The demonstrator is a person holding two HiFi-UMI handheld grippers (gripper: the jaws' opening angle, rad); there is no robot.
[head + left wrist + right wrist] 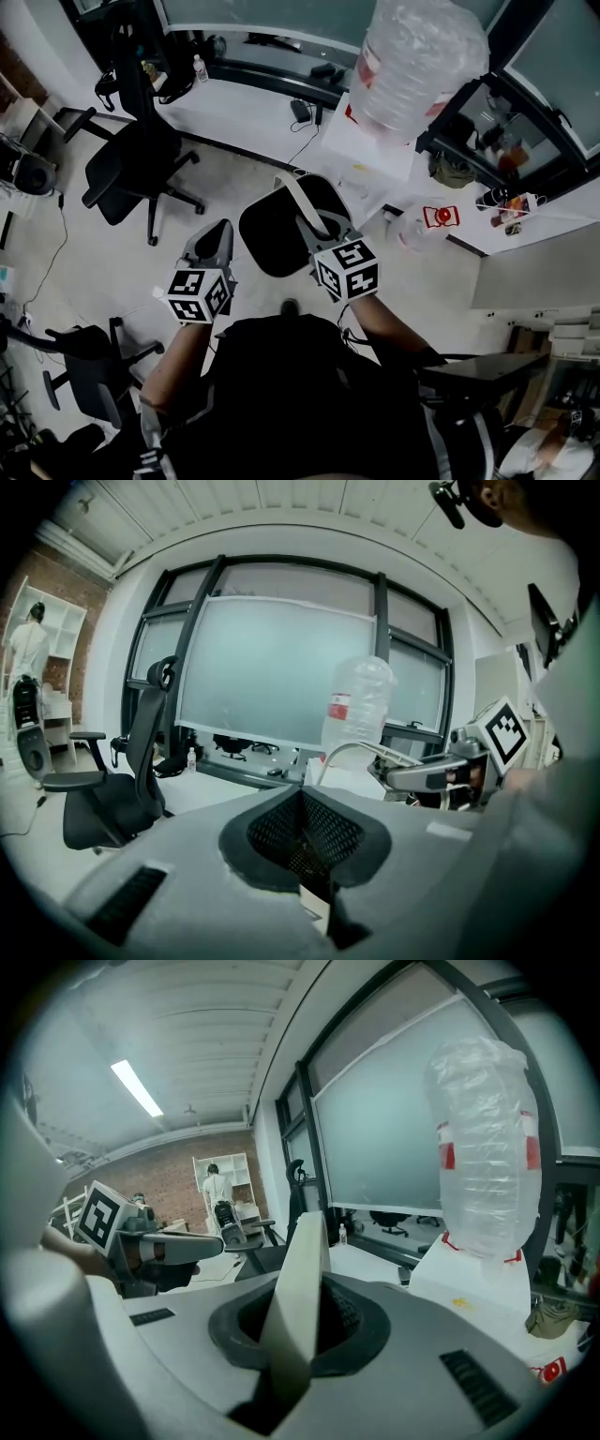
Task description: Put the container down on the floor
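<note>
A black round container (272,234) hangs over the floor by a white strap handle (298,199). My right gripper (314,225) is shut on that handle, and in the right gripper view the strap (300,1288) runs up between its jaws. My left gripper (222,234) hovers just left of the container's rim; whether it touches the rim is unclear. In the left gripper view its jaws (305,855) stand together with nothing clearly between them. The curved handle (349,753) and the right gripper (417,775) show ahead of it. The container's body is hidden in both gripper views.
A big clear water jug (417,56) stands on a white box (370,141) ahead right. A black office chair (131,164) is ahead left, another (84,366) behind left. A dark desk (487,370) lies at my right. Pale floor (234,169) stretches under the container.
</note>
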